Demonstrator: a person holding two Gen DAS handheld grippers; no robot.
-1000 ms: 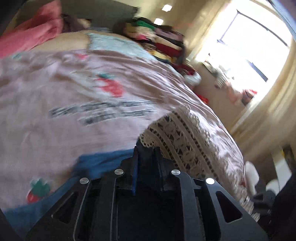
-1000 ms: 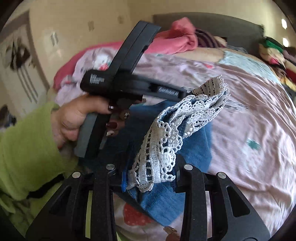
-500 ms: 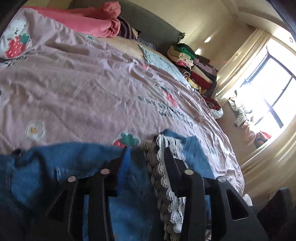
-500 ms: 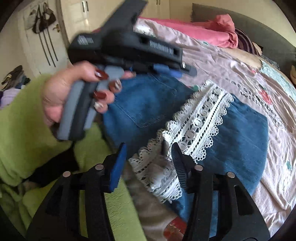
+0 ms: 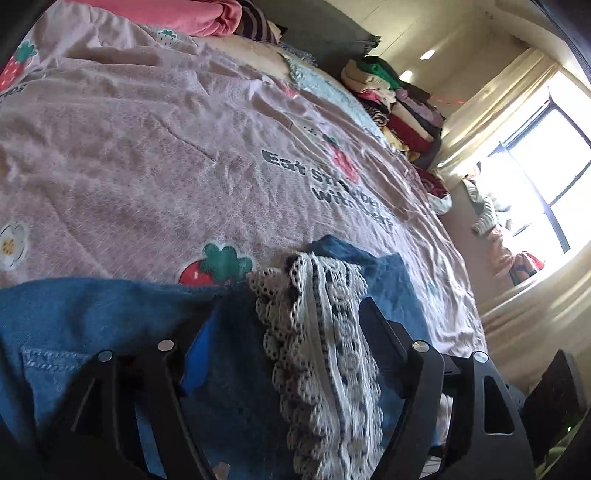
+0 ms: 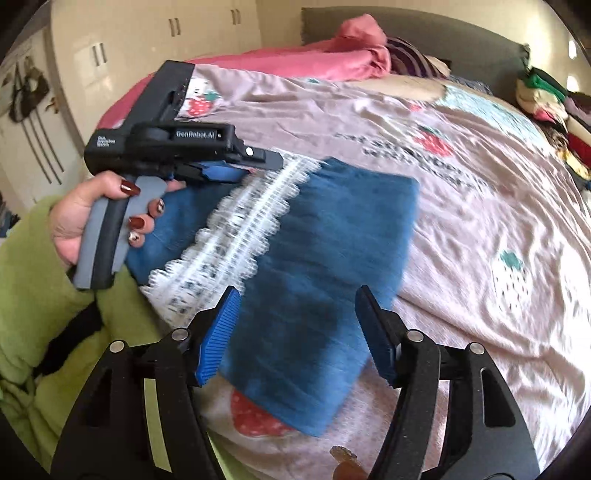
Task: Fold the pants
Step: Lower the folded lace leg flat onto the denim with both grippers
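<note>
Blue denim pants with a white lace trim lie folded on the pink strawberry bedspread. My right gripper hovers just over the near end of the denim, its jaws opening, the blue pads clear of the cloth. A hand in a green sleeve holds my left gripper at the far end of the lace. In the left wrist view the lace and denim lie between the opening jaws of the left gripper; the pads do not press on them.
A stack of folded clothes stands at the far side of the bed. A pink blanket is bunched by the grey headboard. The window and curtains are on the right, white wardrobes on the left.
Both grippers, earlier shut on the lace and denim held up, have opened and let go. The pants have come down and now lie folded on the bedspread.
</note>
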